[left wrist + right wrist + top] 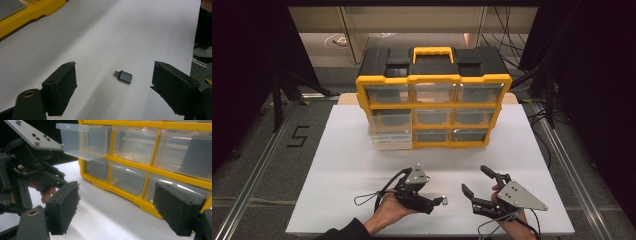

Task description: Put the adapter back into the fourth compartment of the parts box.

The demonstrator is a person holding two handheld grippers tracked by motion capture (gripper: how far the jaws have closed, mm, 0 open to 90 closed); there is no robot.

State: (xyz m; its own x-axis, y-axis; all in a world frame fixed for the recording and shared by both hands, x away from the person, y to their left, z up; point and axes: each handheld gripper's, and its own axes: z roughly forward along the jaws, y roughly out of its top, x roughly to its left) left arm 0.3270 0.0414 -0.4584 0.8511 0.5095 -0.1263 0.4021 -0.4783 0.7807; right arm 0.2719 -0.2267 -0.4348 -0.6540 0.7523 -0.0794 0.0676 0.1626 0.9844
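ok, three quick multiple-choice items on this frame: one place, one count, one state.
1. Where does the small dark grey USB adapter lie?
A. in a drawer
B. on the white table between the left gripper's jaws
C. on top of the cabinet

2. How many drawers does the yellow-framed black organiser cabinet show on its front?
A. four
B. six
C. nine

3. What state is the clear plastic middle-left drawer in?
A. pulled out
B. pushed flush
C. removed, on the table

Answers: 1 B, the left gripper view shows it flat on the white surface between the open jaws, touching neither. 2 C, the high view shows three rows of three. 3 A, it juts forward of the frame.
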